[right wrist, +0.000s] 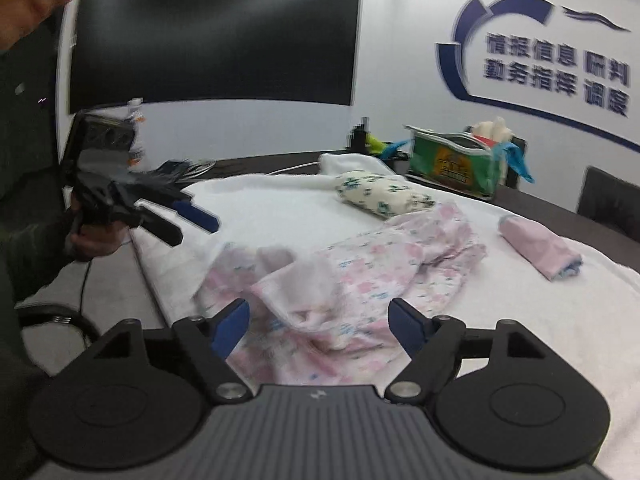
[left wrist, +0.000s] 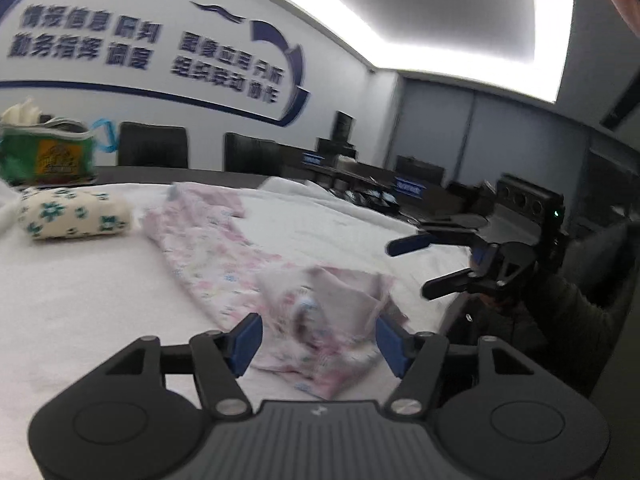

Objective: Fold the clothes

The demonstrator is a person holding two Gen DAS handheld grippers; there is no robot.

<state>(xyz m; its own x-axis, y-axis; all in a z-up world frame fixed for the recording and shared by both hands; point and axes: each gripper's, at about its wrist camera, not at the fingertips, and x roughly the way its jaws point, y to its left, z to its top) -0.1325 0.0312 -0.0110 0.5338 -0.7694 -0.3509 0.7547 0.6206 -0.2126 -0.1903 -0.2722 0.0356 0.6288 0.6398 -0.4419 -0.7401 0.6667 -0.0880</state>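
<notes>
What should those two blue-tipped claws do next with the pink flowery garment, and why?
Probably bring both down to pinch its crumpled near edge. The pink floral garment lies bunched and unfolded on the white cloth, and the left gripper and right gripper stand open, holding nothing.

pink floral garment (right wrist: 384, 264) (crumpled); white cloth (right wrist: 280, 208)

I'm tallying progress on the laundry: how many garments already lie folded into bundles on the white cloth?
2. A cream bundle with green flowers lies at the far side near the green bag; a plain pink bundle lies at the right. The pink floral garment is unfolded. Others may be out of view.
</notes>
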